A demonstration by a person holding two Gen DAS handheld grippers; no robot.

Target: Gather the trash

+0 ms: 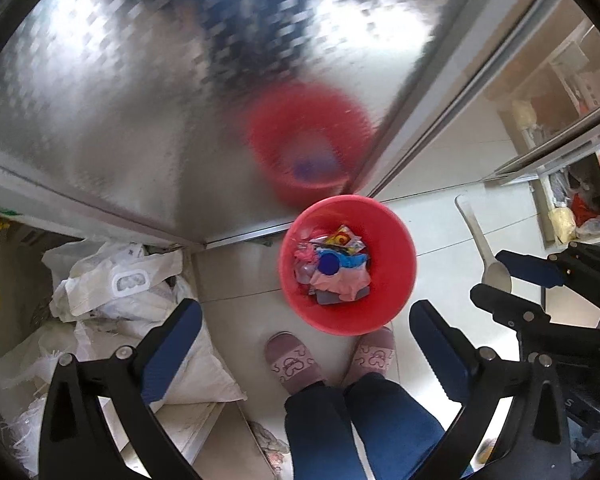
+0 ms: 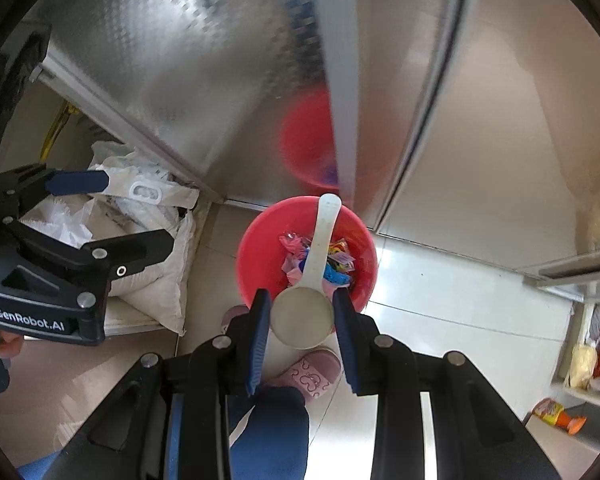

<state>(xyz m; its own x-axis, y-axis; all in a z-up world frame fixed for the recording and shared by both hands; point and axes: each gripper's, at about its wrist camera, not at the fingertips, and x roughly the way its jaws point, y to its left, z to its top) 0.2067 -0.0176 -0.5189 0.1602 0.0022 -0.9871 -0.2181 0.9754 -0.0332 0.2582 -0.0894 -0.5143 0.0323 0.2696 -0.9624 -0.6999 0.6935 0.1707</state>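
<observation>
**White spoon poised over the red bin, left side empty**

Right hand-held gripper (image 2: 302, 316) grasps a white plastic spoon (image 2: 306, 300) by its round bowl, the blue pads pressing on either side, with the handle pointing forward so that it hangs over the red bin (image 2: 252, 264). Left hand-held gripper (image 1: 306, 340) is released, its jaws spread wide with nothing between them, pointing straight down above the same bin.

The bin stands on the pale tiled floor (image 2: 440, 292), right against the foot of a shiny metal cabinet (image 1: 140, 100), whose door mirrors it as a red blur. Inside lies a small heap of trash (image 1: 332, 266): bright wrappers, something pink and crumpled, and a blue round cap. A person's slippers (image 1: 294, 362) are planted just beside the bin's near rim.

Judging by the contents, a good part of the collecting is done. The spoon is not yet dropped; it looks like the next piece to go in, and it needs only a release over the opening. To the left, white sacks (image 1: 112, 292) are piled by the cabinet. To the right, low down on the floor by an open shelf, lies an orange and yellow packet (image 2: 556, 414), possibly more trash to gather, though I cannot be sure.
</observation>
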